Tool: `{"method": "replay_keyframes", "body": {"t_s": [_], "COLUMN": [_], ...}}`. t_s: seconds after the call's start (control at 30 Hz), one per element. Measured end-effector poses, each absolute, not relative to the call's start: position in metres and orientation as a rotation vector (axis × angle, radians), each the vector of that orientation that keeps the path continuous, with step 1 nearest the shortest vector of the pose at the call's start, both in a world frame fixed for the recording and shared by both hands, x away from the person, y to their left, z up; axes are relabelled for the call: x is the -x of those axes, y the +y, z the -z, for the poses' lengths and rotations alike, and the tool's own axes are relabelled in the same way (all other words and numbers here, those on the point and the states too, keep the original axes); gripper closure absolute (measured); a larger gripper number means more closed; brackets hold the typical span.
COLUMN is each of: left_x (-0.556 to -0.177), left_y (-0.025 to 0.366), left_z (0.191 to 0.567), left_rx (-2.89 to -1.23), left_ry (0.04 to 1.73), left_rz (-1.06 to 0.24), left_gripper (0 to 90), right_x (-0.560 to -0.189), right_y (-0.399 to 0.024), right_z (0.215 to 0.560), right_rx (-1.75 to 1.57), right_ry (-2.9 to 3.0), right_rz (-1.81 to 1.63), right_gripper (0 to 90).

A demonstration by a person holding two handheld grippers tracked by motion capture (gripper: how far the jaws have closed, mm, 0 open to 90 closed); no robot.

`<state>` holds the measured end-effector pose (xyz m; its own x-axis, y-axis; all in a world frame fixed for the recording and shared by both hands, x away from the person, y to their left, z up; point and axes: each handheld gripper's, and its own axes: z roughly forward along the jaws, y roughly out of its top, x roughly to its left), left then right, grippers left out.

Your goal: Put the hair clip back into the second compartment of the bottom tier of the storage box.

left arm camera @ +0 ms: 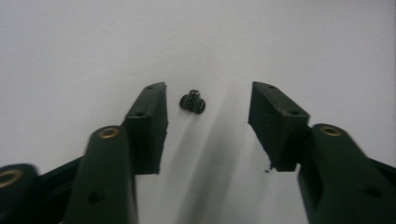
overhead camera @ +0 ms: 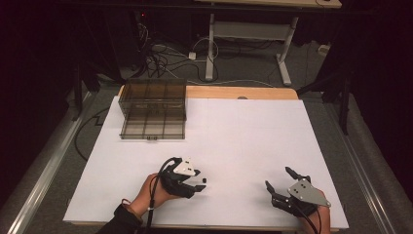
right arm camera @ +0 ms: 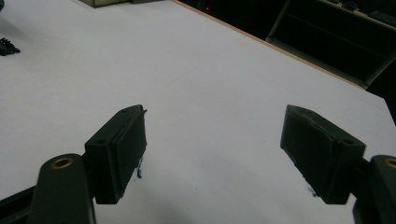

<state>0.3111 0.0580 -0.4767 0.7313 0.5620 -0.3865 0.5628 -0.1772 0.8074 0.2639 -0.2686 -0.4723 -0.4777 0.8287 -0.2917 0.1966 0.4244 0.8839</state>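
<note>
Your left gripper (left arm camera: 208, 100) has its jaws apart over the white sheet (left arm camera: 70, 56). A small black screw (left arm camera: 192, 101) lies between the tips, nearer the left pad (left arm camera: 150, 126), touching neither.

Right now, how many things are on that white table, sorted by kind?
Small black screws: 1
Smoky clear compartment boxes: 1
Hand-held grippers: 2, left gripper and right gripper
Total: 4
</note>
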Motion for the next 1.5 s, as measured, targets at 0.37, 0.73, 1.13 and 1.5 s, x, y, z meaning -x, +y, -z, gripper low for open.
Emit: {"method": "replay_keyframes", "body": {"t_s": [0.37, 0.73, 1.13, 1.5], "left_x": [-0.319, -0.324, -0.324, -0.323], "left_y": [0.044, 0.047, 0.047, 0.054], "left_z": [0.490, 0.490, 0.491, 0.482], "left_rx": [-1.837, -1.829, -1.829, -1.791], "left_ry": [0.905, 0.898, 0.873, 0.845], "left_rz": [-0.016, -0.007, -0.017, -0.047], "left_gripper": [60.2, 71.5, 77.0, 77.0], "right_x": [-0.263, -0.264, -0.263, -0.263], "right_y": [-0.269, -0.267, -0.268, -0.269], "right_z": [0.472, 0.473, 0.473, 0.472], "right_rx": [-0.867, -0.862, -0.863, -0.867], "right_ry": [1.926, 1.930, 1.930, 1.923], "right_rz": [-1.061, -1.057, -1.058, -1.062], "right_gripper": [22.7, 22.7, 22.7, 22.7]}}
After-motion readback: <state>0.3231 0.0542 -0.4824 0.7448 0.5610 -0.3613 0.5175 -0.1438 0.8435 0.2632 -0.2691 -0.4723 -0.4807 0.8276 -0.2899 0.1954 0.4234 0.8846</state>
